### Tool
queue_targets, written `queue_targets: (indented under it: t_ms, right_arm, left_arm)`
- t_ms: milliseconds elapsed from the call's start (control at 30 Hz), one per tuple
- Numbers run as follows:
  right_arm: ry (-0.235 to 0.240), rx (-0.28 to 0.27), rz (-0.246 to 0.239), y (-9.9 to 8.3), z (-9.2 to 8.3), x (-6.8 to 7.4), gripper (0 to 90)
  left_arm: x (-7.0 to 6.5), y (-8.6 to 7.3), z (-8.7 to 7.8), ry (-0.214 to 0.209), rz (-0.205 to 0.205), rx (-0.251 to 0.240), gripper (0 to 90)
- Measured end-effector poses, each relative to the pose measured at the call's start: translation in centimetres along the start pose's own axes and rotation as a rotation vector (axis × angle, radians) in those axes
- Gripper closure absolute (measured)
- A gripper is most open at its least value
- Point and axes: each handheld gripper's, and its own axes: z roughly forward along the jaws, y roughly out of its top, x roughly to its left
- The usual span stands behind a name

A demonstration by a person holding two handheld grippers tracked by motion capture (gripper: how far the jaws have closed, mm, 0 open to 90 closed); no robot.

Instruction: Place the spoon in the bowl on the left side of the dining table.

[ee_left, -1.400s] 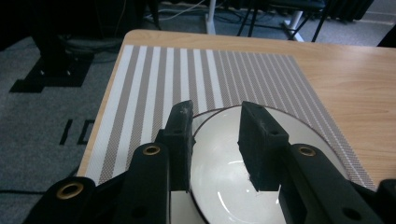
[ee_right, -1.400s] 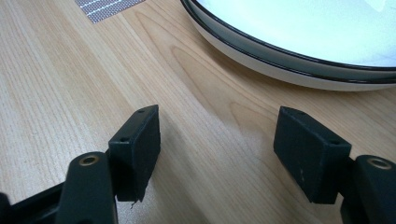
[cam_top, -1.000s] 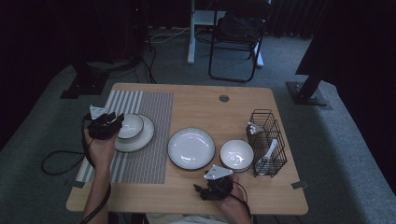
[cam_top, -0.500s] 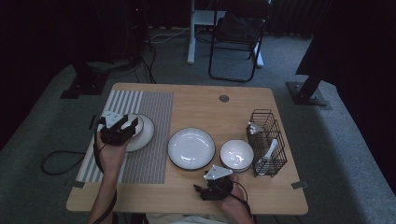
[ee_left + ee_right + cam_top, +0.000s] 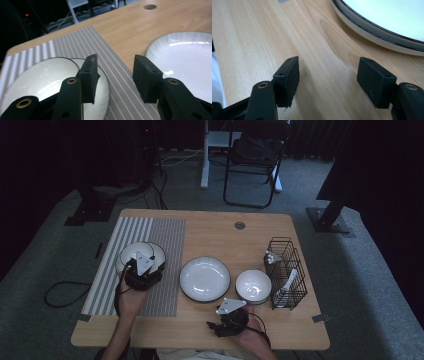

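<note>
My left gripper (image 5: 143,269) hovers low over the right part of a white dish (image 5: 128,254) on the striped placemat (image 5: 165,240). In the left gripper view its jaws (image 5: 115,75) stand open with nothing between them, the dish's rim (image 5: 42,77) under the left jaw. A big white plate (image 5: 205,279) lies mid-table, also to the right in that view (image 5: 185,52). My right gripper (image 5: 229,316) rests near the front edge, open (image 5: 328,80) over bare wood, just short of the plate's dark rim (image 5: 382,32).
A small white bowl (image 5: 253,286) sits right of the big plate. Beside it stands a black wire basket (image 5: 286,251) holding a white spoon (image 5: 286,285). A cable hole (image 5: 240,225) marks the table's far side. A folding chair (image 5: 252,160) stands beyond the table.
My left gripper has moved right and nearer the person, from the dish's left edge to over its right part. The right gripper has stayed put.
</note>
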Motion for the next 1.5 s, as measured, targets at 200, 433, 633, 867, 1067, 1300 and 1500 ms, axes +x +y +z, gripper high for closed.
queue_targets:
  t_ms: [200, 433, 633, 867, 1067, 1300, 1500]
  right_arm:
    - [-0.003, 0.013, -0.029, 0.4, -0.7, 0.2, 33.8]
    - [0.026, 0.004, -0.047, 1.3, -2.7, 0.2, 36.3]
    - [0.026, -0.007, -0.065, 1.9, -4.5, -0.1, 36.3]
    - [0.015, -0.024, -0.064, 2.7, -6.9, -0.6, 33.9]
    - [0.009, -0.041, -0.085, 3.4, -8.5, -0.8, 32.5]
    - [-0.009, -0.059, -0.118, 4.4, -10.3, -1.2, 32.6]
    - [-0.03, -0.072, -0.131, 5.3, -11.9, -2.0, 32.9]
  left_arm:
    - [-0.9, -1.7, 0.6, -0.042, -0.016, 0.028, 56.6]
    - [-1.4, -3.6, 1.4, -0.092, -0.018, 0.076, 55.3]
    - [-2.0, -4.4, 1.9, -0.106, -0.017, 0.107, 54.3]
    - [-2.3, -5.0, 2.3, -0.116, -0.014, 0.133, 53.6]
    - [-2.2, -5.5, 2.6, -0.12, -0.03, 0.143, 53.2]
    - [-2.3, -6.0, 3.0, -0.128, -0.041, 0.156, 53.1]
    - [-2.1, -6.1, 3.1, -0.129, -0.054, 0.158, 52.7]
